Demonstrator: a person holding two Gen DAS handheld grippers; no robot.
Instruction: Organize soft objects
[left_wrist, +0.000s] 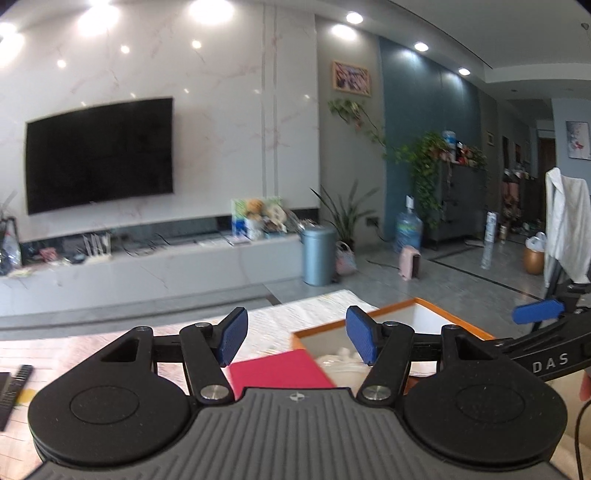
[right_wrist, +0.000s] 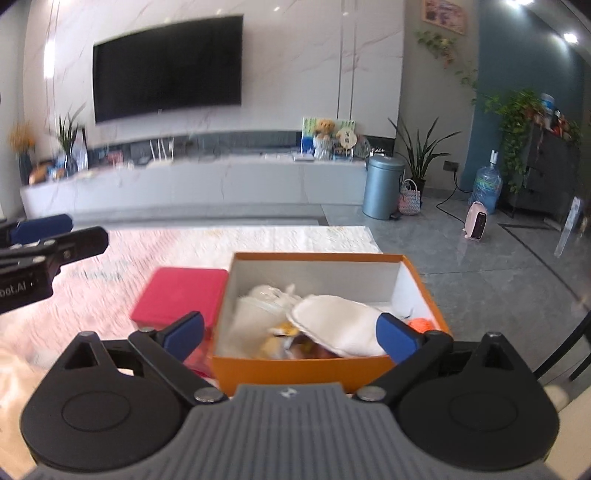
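Both tongs empty above the box

Your left tongs (left_wrist: 295, 338) and right tongs (right_wrist: 291, 334) gape wide; white soft cloths (right_wrist: 332, 325), seemingly gathered for tidiness, lie inside the orange cardboard box (right_wrist: 295, 369) on the counter (right_wrist: 258, 236).

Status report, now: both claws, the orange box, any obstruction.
Left claw open, empty. Right claw open, empty, over orange box. White cloth lies inside box. Red case beside box; nothing blocking.
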